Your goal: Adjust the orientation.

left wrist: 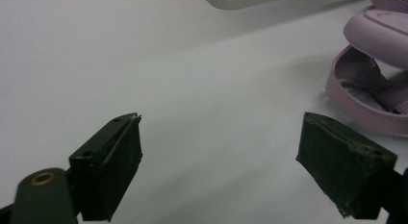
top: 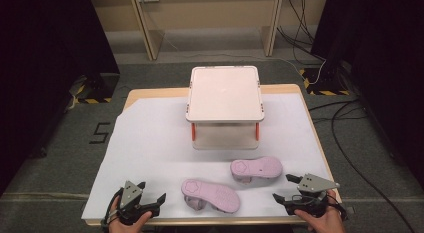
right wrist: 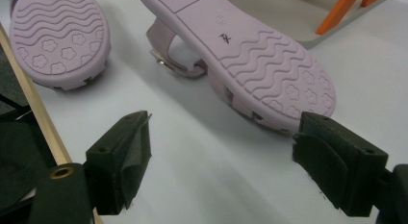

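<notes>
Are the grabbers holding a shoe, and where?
No. The left gripper and right gripper are both open and empty; both pink sandals lie soles-up, untouched.

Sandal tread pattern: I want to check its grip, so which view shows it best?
The right gripper view: both sandals lie soles up, the nearer sandal showing waves and flowers sharply. The high view shows the soles small; the left gripper view catches straps and a sole edge.

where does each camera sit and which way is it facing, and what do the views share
High view: above the person's side, looking forward and down on the table; both hands, left gripper and right gripper at the bottom.
Left gripper view: rides the left gripper, jaws apart, facing the near sandal.
Right gripper view: rides the right gripper, jaws apart, facing both soles.
Shared: both sandals, near sandal and far sandal, lying soles up.
</notes>
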{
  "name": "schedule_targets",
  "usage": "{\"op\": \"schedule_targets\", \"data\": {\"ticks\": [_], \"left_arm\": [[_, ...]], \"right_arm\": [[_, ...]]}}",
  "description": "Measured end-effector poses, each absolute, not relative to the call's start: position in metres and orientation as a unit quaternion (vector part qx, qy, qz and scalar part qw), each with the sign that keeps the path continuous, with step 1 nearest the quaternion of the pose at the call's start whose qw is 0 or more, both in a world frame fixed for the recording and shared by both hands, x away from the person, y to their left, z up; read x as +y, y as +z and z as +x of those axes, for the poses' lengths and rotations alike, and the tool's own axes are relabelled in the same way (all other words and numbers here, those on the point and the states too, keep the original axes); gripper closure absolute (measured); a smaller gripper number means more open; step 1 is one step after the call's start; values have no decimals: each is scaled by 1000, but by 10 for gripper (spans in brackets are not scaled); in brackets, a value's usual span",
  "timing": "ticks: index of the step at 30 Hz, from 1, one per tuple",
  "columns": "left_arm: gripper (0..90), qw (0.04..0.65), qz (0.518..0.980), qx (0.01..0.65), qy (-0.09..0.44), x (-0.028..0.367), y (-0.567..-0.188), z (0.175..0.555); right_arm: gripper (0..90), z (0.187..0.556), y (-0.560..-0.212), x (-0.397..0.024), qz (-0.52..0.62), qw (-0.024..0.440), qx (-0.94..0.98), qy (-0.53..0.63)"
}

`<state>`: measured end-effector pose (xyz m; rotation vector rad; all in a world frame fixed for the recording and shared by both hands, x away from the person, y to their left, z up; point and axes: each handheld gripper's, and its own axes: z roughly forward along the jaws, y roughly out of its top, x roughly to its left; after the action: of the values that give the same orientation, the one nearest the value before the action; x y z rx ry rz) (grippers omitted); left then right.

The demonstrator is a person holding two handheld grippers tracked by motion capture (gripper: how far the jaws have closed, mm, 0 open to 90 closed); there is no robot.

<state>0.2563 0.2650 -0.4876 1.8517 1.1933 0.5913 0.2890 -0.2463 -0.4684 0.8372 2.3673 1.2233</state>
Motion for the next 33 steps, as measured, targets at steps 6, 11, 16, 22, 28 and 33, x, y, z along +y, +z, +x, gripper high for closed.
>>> {"op": "schedule_targets", "data": {"ticks": [6, 11, 16, 22, 28, 33], "left_arm": [[147, 422, 734, 475, 241, 265, -486, 257], [147, 421, 738, 471, 237, 263, -487, 257], [147, 425, 738, 471, 233, 263, -488, 258], [148, 424, 741, 466, 231, 262, -488, 258], [149, 425, 742, 465, 231, 262, -488, 258], [152, 427, 743, 463, 228, 261, -488, 258]], "right_arm": [[209, 290, -468, -241, 292, 164, 833, 441], [212, 292, -466, -233, 277, 168, 836, 443], [227, 297, -461, -218, 246, 182, 840, 449], [253, 302, -458, -196, 211, 198, 846, 447], [282, 315, -462, -181, 197, 247, 861, 398], [306, 325, -467, -175, 187, 268, 868, 375]]}}
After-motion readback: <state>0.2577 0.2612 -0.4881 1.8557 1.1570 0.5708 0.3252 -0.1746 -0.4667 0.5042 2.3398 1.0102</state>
